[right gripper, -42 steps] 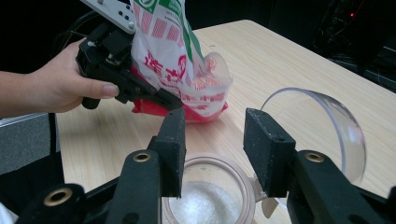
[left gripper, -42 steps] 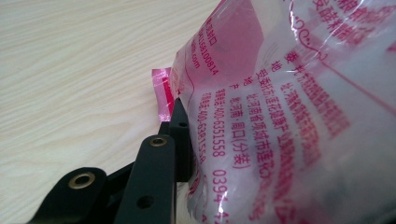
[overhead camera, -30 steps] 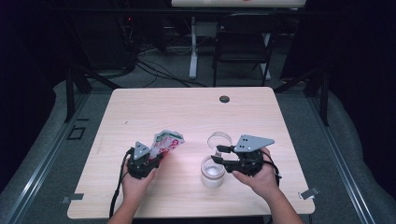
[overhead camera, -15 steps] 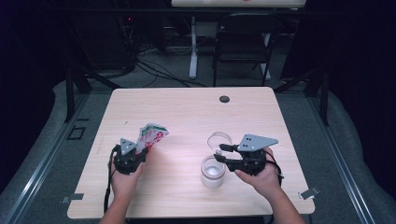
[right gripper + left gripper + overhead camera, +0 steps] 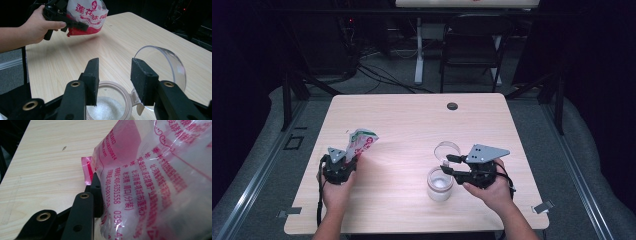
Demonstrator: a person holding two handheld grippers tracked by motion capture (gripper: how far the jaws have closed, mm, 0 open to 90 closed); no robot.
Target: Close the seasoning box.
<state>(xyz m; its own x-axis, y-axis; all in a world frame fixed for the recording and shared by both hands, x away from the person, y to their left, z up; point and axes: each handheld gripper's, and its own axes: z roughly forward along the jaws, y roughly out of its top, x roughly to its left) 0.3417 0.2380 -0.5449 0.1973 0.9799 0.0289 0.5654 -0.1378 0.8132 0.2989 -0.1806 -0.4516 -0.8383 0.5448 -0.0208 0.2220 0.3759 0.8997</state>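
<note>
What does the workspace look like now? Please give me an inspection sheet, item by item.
Surface: light wooden table, with a dark round cap near the far edge.
Job's things: red-printed plastic bag; clear jar with white grains inside, its hinged lid open.
Clutter: nothing seen.
Grippers: left gripper clamps the bag above the table; right gripper is open over the jar's rim.
Cables: one trails from the left gripper; more lie on the floor behind.
Surroundings: dark room, folding chair.
</note>
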